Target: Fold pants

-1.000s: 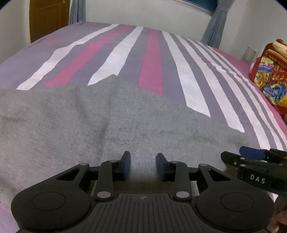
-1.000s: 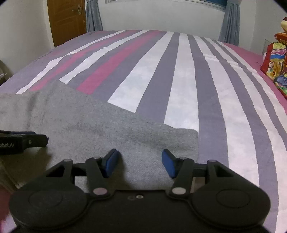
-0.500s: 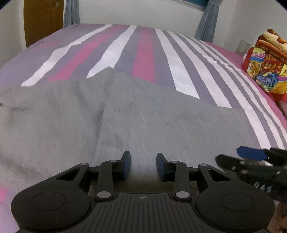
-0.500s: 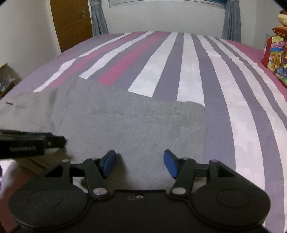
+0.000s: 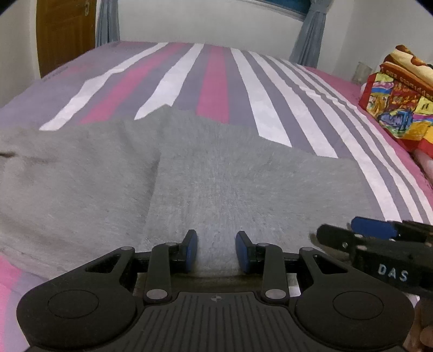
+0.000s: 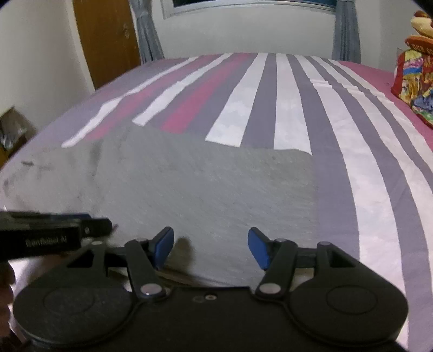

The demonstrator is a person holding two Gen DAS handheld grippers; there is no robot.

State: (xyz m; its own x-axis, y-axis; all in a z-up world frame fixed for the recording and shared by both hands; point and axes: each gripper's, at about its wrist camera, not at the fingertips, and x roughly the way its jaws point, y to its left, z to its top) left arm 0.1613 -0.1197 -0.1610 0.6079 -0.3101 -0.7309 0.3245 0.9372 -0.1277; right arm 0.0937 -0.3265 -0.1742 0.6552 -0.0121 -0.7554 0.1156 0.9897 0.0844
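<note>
Pants (image 5: pixel 243 184): grey, we see them lying on the striped bed (image 5: pixel 216 81).
Left claw (image 5: pixel 216 250): pinching the pants.
Right claw (image 6: pixel 211 247): spread, pinching nothing.

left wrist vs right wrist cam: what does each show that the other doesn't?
Only the left wrist view: the left hand-held gripper head-on, its blue pads apart with grey fabric between them, and the right one's "DAS" lettering.

Only the right wrist view: the right hand-held gripper head-on, jaws opening, no fabric visibly pinched, and the white-framed window above the bed.

Both: the grey fleece pants lying on the purple, pink and white striped bedsheet, the brown wooden door, grey curtains and the colourful printed bag.
</note>
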